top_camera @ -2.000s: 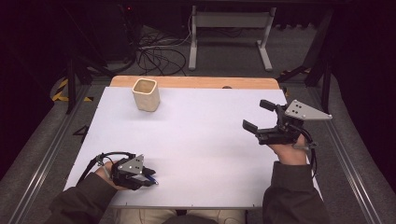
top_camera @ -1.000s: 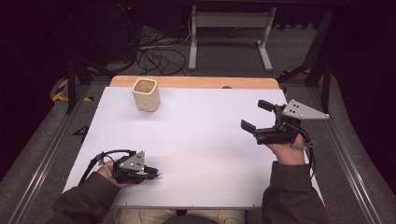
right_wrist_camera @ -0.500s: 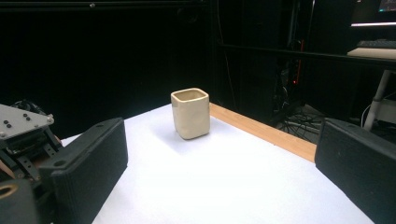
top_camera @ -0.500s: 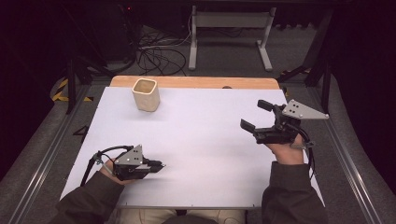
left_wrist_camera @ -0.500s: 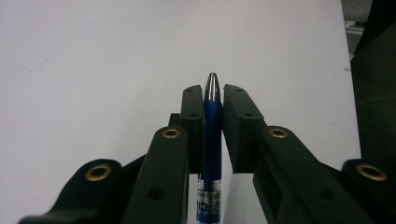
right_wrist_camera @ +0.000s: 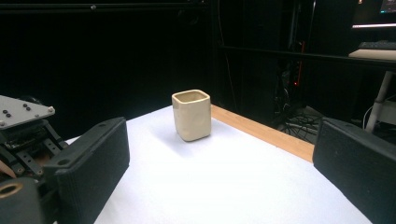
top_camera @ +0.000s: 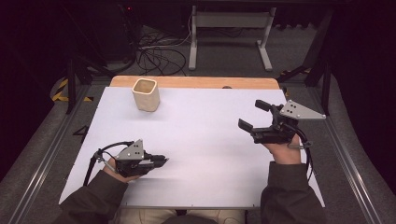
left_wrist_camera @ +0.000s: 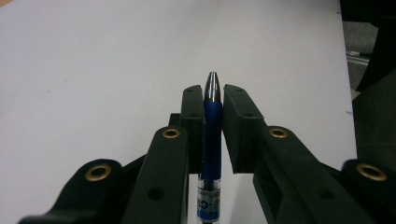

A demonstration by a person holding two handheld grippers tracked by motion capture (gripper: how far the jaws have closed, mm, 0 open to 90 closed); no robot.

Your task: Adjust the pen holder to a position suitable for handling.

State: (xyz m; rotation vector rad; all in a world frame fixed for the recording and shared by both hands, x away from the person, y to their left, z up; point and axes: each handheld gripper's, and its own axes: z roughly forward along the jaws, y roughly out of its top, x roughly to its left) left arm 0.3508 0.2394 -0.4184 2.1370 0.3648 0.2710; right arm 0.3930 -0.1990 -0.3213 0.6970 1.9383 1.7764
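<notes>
My left gripper (top_camera: 161,160) rests low over the near left of the white table top (top_camera: 205,144), with its jaws pointing right. It is shut on a blue pen (left_wrist_camera: 212,122). In the left gripper view the pen's silver tip pokes out just past the left gripper (left_wrist_camera: 213,93). My right gripper (top_camera: 253,115) hovers at the right side, open with nothing between its wide-set pads (right_wrist_camera: 95,154). A cream square cup (top_camera: 146,94) stands upright at the far left of the table. The right gripper view has the cup (right_wrist_camera: 191,115) straight ahead.
A wooden strip (top_camera: 196,82) runs along the table's far edge. Behind it are cables on the floor (top_camera: 156,51) and a metal stand (top_camera: 229,32). The left gripper's grey plate (right_wrist_camera: 21,111) appears at the left of the right gripper view.
The left gripper has swung its jaws round to point right and has shifted slightly away from the near edge, with the pen held throughout. The right gripper has stayed put.
</notes>
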